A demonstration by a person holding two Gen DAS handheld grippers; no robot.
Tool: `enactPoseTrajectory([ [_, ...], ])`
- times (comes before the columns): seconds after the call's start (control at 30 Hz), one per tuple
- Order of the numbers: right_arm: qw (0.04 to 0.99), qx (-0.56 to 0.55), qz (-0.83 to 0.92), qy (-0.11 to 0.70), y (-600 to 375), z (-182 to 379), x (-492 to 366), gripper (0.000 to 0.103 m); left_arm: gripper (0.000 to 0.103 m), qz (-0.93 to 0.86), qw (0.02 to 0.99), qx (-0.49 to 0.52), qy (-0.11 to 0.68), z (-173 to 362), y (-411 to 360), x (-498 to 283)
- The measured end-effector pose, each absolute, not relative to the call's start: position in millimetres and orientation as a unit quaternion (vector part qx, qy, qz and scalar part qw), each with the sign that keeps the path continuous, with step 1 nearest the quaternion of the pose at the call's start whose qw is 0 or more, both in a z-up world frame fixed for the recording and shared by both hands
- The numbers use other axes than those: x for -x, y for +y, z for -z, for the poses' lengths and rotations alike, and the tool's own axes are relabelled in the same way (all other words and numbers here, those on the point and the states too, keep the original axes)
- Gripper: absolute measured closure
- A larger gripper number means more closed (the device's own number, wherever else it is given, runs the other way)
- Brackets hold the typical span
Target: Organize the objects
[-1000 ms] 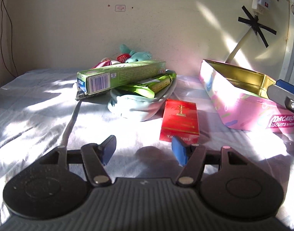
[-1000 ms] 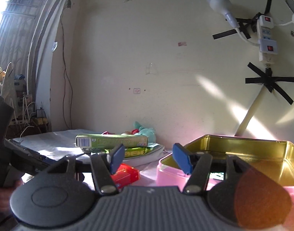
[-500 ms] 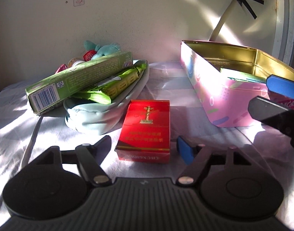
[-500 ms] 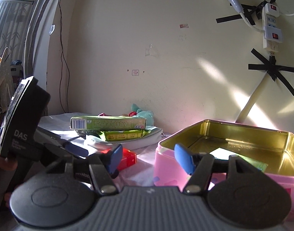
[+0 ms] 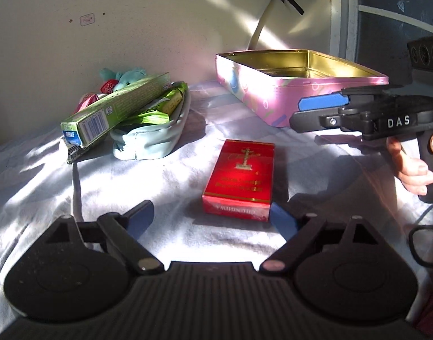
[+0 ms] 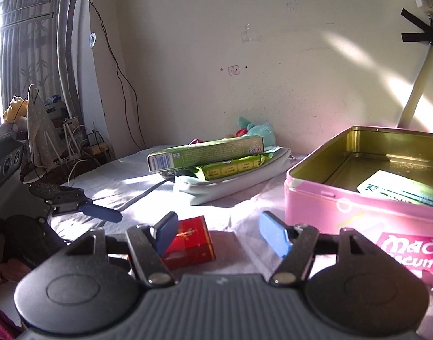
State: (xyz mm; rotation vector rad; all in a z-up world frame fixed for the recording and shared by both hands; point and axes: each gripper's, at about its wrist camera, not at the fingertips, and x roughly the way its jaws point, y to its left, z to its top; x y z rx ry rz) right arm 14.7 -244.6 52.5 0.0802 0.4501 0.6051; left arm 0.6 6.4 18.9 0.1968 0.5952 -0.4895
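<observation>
My right hand-held gripper (image 5: pixel 315 113) carries "DAS" in white letters; the pink tin (image 5: pixel 273 96) reads "Macaron", and one card lies inside it. One glossy red pack (image 5: pixel 240 178) with gold print lies flat on the white sheet (image 5: pixel 46 175), just ahead of my left hand-held gripper (image 5: pixel 210 218), whose jaws have just been opening wide, gripping nothing. The right gripper's jaws have just been opening too, empty. One green carton (image 5: pixel 114 110) rests on a pale pouch (image 5: pixel 151 138).
</observation>
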Motion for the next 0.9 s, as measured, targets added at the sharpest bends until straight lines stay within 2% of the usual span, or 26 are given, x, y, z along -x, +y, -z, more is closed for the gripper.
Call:
enactPoseTrajectory([
  [0.13,0.912,-0.017,-0.331,0.243,-235.5,-57.1,-17.3,0.037,0.014,0.24,0.922,0.03,0.301,-31.7,40.2,10.4],
  [0.23,0.902,0.04,-0.345,0.258,-222.4,-55.9,-20.4,0.032,0.016,0.259,0.907,0.095,0.32,-32.8,42.3,13.0],
  [0.47,0.879,0.055,-0.369,0.296,-210.5,-43.4,-40.3,0.03,0.022,0.251,0.888,0.125,0.366,-22.8,23.0,-13.2],
  [0.53,0.871,0.05,-0.381,0.306,-209.0,-39.6,-45.5,0.027,0.026,0.255,0.869,0.159,0.394,-14.5,23.6,-28.5],
  [0.63,0.859,0.066,-0.389,0.325,-200.2,-34.9,-47.6,0.026,0.038,0.262,0.847,0.195,0.42,-2.4,22.3,-43.3],
  [0.67,0.86,0.077,-0.39,0.32,-197.2,-35.2,-45.4,0.027,0.045,0.263,0.847,0.196,0.419,-1.6,20.3,-46.1],
  [0.7,0.86,0.089,-0.39,0.316,-193.0,-34.6,-43.5,0.026,0.047,0.259,0.849,0.19,0.419,-2.9,18.3,-46.6],
  [0.9,0.894,0.109,-0.336,0.276,-196.8,-43.1,-29.2,0.04,0.047,0.274,0.862,0.141,0.403,-23.6,4.1,-47.6],
])
